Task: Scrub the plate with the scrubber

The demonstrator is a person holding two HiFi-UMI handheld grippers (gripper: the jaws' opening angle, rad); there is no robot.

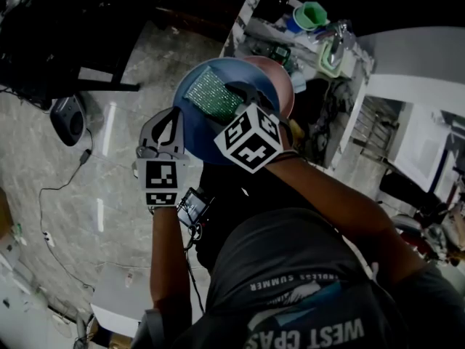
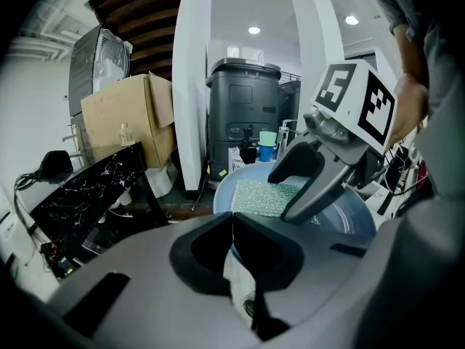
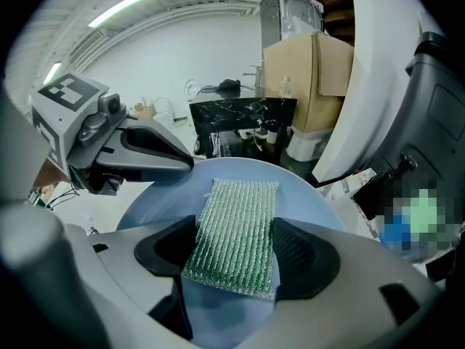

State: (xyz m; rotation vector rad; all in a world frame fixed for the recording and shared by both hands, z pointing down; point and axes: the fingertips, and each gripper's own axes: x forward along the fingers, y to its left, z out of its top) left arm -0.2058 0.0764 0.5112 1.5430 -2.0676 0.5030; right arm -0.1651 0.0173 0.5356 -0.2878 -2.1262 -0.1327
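Right gripper (image 3: 236, 253), yours: jaws spread wide, nothing pinched. Green scrubber (image 3: 240, 227) lies loose between them, flat on the blue plate (image 3: 312, 202). Your left gripper (image 2: 234, 257) is clamped on the plate's rim, holding it up. Step, as I judge it: taking hold of the scrubber. Next, close squarely on it, then rub. Rim inside the left jaws barely shows; pinkish edge (image 1: 280, 75) behind the plate unclear.
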